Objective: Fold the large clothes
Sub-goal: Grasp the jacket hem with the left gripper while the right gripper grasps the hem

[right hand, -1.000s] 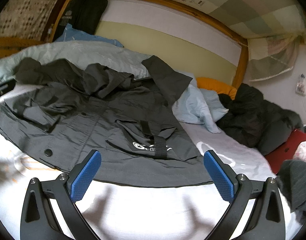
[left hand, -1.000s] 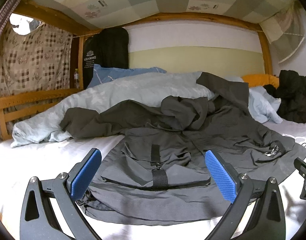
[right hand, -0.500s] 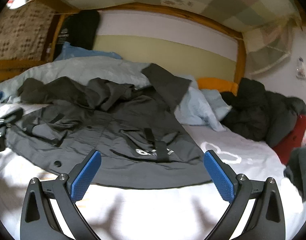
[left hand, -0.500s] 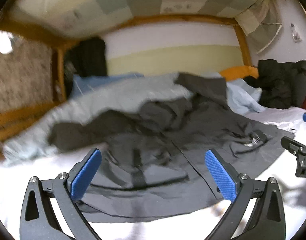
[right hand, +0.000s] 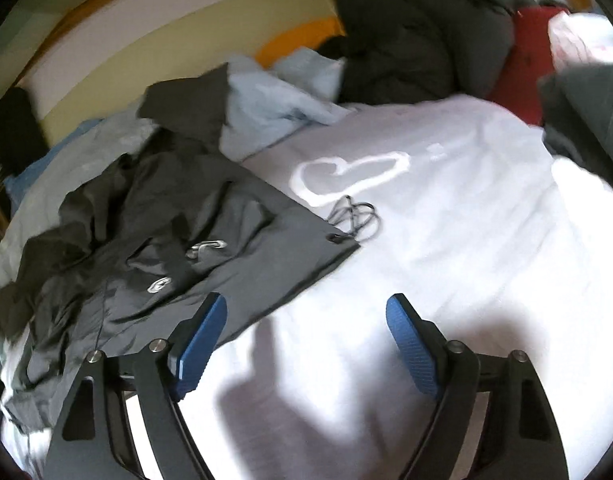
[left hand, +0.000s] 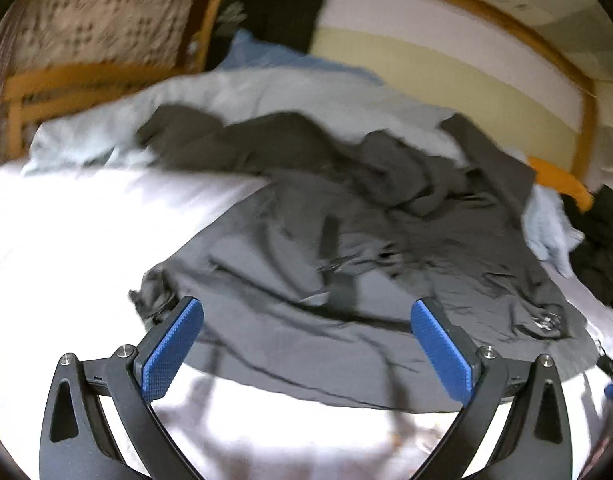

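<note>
Wooden-framed bed (left hand: 578, 132), white sheet (right hand: 446, 240) with heart print. Grey jacket (left hand: 346, 280) spread rumpled on sheet, upper part lying over pale blue duvet (left hand: 266, 96). Left gripper (left hand: 306, 348) above jacket hem, fingers released, wide apart, nothing gripped. Right gripper (right hand: 306, 344) by jacket's corner; fingers closing, only bare sheet between. Dark clothes pile (right hand: 406, 40) at far side.

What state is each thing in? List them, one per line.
grey jacket: unfolded, rumpled, spread on the bed.
left gripper: open, empty, over the jacket's near hem.
right gripper: closing, nothing between its jaws.
drawcord: loose on the white sheet.
light blue duvet: bunched up.
</note>
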